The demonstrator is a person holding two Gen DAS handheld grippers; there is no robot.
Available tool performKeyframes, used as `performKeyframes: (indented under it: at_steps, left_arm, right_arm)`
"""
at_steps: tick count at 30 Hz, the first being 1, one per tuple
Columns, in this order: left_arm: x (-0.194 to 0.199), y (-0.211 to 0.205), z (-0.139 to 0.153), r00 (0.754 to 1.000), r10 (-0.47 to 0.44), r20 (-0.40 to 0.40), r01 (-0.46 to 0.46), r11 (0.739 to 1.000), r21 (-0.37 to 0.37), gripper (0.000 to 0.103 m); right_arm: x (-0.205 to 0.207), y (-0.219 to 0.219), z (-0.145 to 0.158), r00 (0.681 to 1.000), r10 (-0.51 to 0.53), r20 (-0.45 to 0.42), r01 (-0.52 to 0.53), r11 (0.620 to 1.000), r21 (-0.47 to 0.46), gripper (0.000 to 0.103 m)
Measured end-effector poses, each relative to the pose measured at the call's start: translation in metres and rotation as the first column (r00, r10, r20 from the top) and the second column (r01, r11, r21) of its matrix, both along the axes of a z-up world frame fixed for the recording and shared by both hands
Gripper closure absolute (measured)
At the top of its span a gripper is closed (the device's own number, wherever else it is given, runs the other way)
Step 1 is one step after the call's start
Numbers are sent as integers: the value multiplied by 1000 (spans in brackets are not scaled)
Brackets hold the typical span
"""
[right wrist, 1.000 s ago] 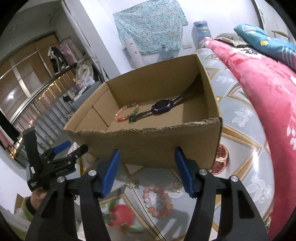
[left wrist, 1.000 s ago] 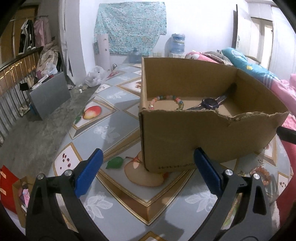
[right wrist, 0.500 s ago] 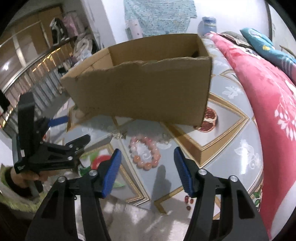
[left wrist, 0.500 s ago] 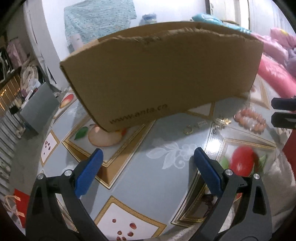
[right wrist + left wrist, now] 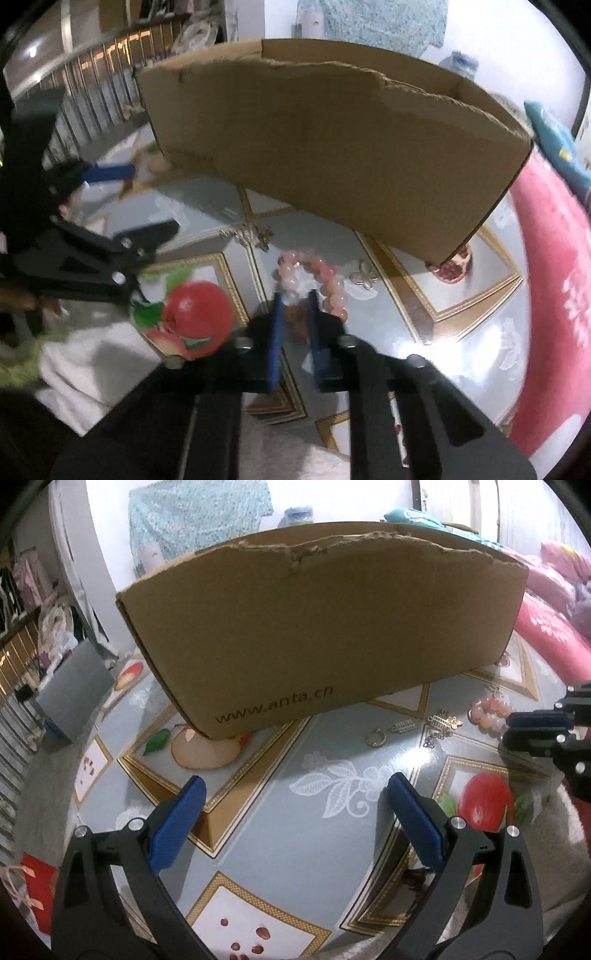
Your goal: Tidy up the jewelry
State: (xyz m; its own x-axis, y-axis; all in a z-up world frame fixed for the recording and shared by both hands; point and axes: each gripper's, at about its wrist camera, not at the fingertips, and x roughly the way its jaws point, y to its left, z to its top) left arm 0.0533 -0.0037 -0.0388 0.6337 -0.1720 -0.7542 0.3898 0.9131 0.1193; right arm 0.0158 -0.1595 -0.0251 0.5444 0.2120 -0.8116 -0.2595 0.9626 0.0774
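Note:
A pink bead bracelet [image 5: 328,273] lies on the fruit-print tablecloth in front of a cardboard box [image 5: 332,147]. My right gripper [image 5: 295,295] is over the bracelet's near side, its jaws closing with beads pressed between the blue pads. The left wrist view shows that gripper [image 5: 508,729] at the right edge, beside the bracelet [image 5: 487,716]. My left gripper [image 5: 295,786] stands open over bare cloth, short of the box [image 5: 325,627]. A gold ring [image 5: 375,737], a small charm [image 5: 404,725] and gold pieces [image 5: 445,722] lie between. The box's inside is hidden.
A silver flower charm [image 5: 364,277] lies just right of the bracelet. A pink quilt [image 5: 554,277] borders the table on the right. White fluffy fabric [image 5: 92,362] covers the near edge. A grey case [image 5: 74,686] and a red bag [image 5: 33,882] sit on the floor at left.
Both grippers have sunk from above the box to the tabletop in front of it. The right jaws have narrowed from wide apart onto the bracelet's beads. The left jaws kept their width.

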Motion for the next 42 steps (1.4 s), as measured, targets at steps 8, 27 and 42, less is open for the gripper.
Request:
performKeyframes:
  at_steps: [8, 27, 42]
  left_arm:
    - [8, 11, -2, 997, 25, -78, -32, 996, -86, 8]
    - [-26, 31, 8, 996, 3, -87, -10, 997, -80, 8]
    - [-34, 33, 12, 998, 1, -68, -7, 995, -99, 8]
  right_arm:
    - [6, -62, 19, 991, -121, -52, 132, 915, 381, 93]
    - [79, 51, 42, 980, 200, 9, -174, 831, 529, 93]
    - [75, 50, 6, 980, 174, -95, -102, 853, 511, 68]
